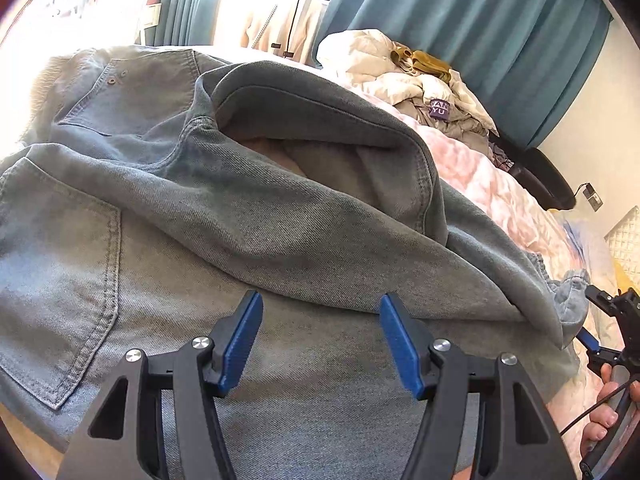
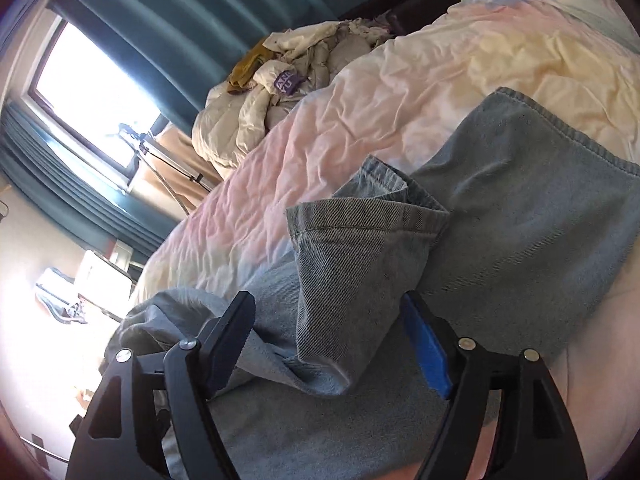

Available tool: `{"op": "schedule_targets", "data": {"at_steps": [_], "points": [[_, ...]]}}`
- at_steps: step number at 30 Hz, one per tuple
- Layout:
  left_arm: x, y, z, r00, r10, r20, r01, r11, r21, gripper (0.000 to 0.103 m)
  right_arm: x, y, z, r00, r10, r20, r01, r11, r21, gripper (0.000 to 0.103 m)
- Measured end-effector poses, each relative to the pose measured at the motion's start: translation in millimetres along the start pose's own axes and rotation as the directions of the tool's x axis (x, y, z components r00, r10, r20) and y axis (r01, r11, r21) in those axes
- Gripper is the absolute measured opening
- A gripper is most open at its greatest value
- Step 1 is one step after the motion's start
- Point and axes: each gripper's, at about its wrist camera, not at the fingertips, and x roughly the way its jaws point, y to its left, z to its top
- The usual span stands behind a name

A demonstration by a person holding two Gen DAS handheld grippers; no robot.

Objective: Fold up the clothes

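Faded blue denim jeans (image 1: 248, 216) are lying spread on the pale pink quilted bedspread (image 2: 304, 148). One folded trouser leg (image 2: 348, 280) is lying across the other. Heap of crumpled cream clothes (image 1: 404, 76) is sitting behind the jeans, farther up the bed, teal curtains (image 1: 460, 12) hanging behind it.

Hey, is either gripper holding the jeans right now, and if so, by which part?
Neither. The left gripper and the right gripper both stand open above the jeans, with nothing pinched between the pads.
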Motion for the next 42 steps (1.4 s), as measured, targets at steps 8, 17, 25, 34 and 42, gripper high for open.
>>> {"op": "schedule_targets", "data": {"at_steps": [8,17,25,34,42], "points": [[4.6,-5.3,-4.5,1.0,-0.004,0.009,0.004,0.999,0.041,0.063,31.6,11.3,40.5,0.976,-0.214,0.051,0.219,0.965,-0.141,0.003],[-5.8,2.0,2.4,0.99,-0.083,0.11,0.081,0.996,0.025,0.063,-0.9,63.2,173.2,0.969,-0.136,0.207,0.144,0.989,-0.026,0.002],[-2.6,4.2,6.6,0.983,-0.132,0.125,0.131,0.991,0.018,0.063,-23.8,96.5,273.2,0.906,-0.192,0.377,0.193,0.981,0.036,0.002],[11.0,9.6,8.3,0.989,-0.1,0.106,0.101,0.995,0.001,0.063,12.7,38.0,247.1,0.931,-0.219,0.293,0.191,0.974,0.124,0.002],[0.5,9.9,12.8,0.983,-0.076,0.165,0.074,0.997,0.02,0.063,-60.7,45.8,200.6,0.915,-0.164,0.368,0.146,0.986,0.076,0.002]]}}
